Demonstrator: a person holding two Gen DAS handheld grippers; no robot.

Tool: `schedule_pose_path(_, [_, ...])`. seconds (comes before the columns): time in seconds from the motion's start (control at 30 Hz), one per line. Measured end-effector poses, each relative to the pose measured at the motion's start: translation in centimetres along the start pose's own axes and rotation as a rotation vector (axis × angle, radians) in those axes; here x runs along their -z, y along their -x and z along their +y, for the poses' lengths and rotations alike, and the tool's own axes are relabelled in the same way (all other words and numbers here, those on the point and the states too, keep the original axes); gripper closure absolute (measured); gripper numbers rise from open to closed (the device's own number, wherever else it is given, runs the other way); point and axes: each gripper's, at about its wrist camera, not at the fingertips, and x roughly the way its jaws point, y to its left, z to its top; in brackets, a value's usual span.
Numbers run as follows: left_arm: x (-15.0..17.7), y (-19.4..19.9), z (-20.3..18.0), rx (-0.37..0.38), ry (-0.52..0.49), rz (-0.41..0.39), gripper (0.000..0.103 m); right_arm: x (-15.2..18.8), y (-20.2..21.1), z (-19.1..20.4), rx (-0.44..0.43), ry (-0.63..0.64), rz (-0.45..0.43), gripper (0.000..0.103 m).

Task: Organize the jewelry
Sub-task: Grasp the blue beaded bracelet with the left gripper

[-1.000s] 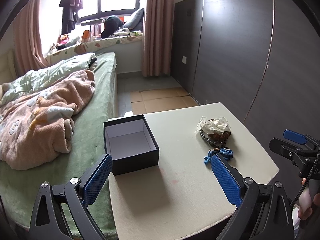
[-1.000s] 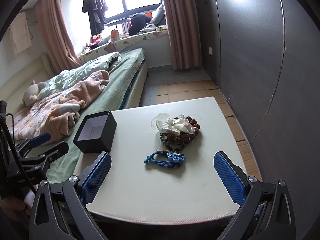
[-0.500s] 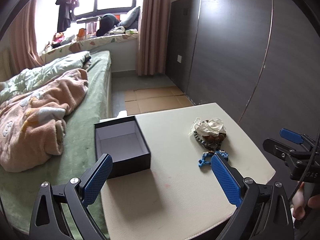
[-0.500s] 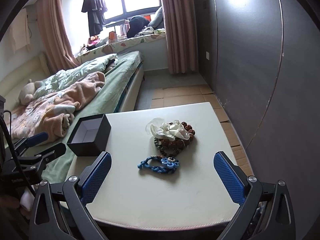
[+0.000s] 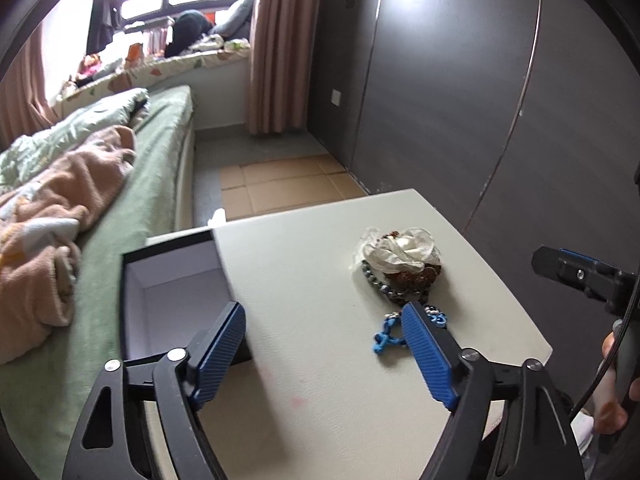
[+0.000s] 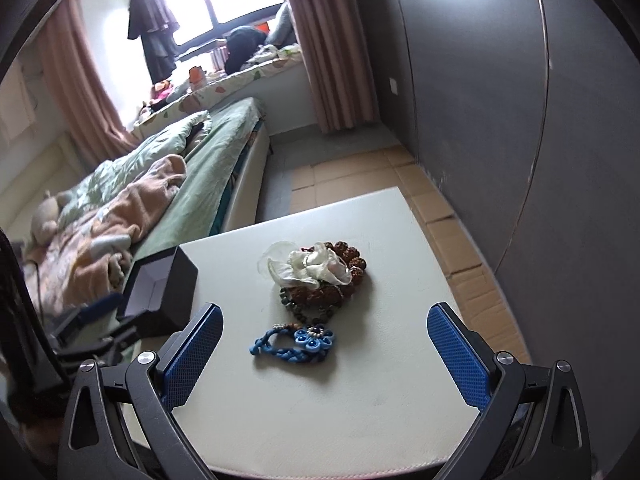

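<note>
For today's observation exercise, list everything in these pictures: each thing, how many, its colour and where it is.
Table: one, cream, beside the bed.
Box: one, black, white inside, open, table's left edge.
Blue bracelet: one, braided, nearest the grippers.
Bead bracelets: brown and dark, count unclear, piled mid-table.
White scrunchie: one, on the beads.
Bed: one, green sheet, left.
Blanket: one, peach, on bed.
Curtains: pink, at window.
Left gripper: blue pads, open, empty.
Right gripper: blue pads, open, empty.
</note>
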Motion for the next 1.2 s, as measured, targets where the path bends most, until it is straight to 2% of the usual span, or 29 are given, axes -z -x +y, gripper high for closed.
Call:
schedule_pose_path(0.23, [-0.1, -2.9, -2.1, 0.051, -0.025, 0.073, 0.038, -0.7, -2.0, -2.0, -0.01, -0.095, 0.089, 0.0])
schedule_pose_path(0.33, [0.1, -4.4, -2.9, 0.071, -0.034, 0.109, 0.048, -0.9, -3.0, -2.9, -0.026, -0.133, 0.126, 0.0])
schedule_pose_path(0.6, [1.1, -7.8, -4.6, 0.066, -0.072, 0.188, 0.051, -1.0, -4.8, -5.2, -0.064, -0.231, 0.174, 0.0])
schedule_pose_path(0.7, [1.6, -9.2, -4.7, 0.073, -0.072, 0.235, 0.052, -1.1, -5.6, -6.2, -0.083, -0.273, 0.185, 0.005])
schedule_pose_path(0.73, [1.9, -10.0, -4.7, 0.085, -0.067, 0.271, 0.057, -1.1, -5.9, -6.6, -0.092, -0.289, 0.191, 0.008])
schedule_pose_path(0.77, [2.1, -10.5, -4.6, 0.085, -0.061, 0.293, 0.067, -1.1, -6.3, -6.9, -0.103, -0.309, 0.199, 0.01])
schedule_pose_path(0.8, [2.1, -10.4, -4.6, 0.075, -0.064, 0.275, 0.069, -1.1, -6.5, -7.1, -0.111, -0.321, 0.204, 0.011])
schedule_pose_path(0.83, [2.1, -10.3, -4.6, 0.068, -0.071, 0.269, 0.088, -1.1, -6.8, -7.3, -0.118, -0.335, 0.205, 0.013])
schedule_pose_path(0.87, [2.0, -10.5, -4.6, 0.07, -0.074, 0.29, 0.093, -1.3, -7.0, -7.4, -0.121, -0.342, 0.205, 0.013])
schedule_pose_path(1.1, [0.2, -8.1, -3.6, 0.08, -0.026, 0.188, 0.093, -1.9, -8.0, -6.3, -0.172, -0.344, 0.199, 0.013])
schedule_pose_path(1.2, [-0.4, -7.3, -3.1, 0.092, 0.003, 0.154, 0.093, -2.1, -8.5, -5.7, -0.199, -0.342, 0.203, 0.02])
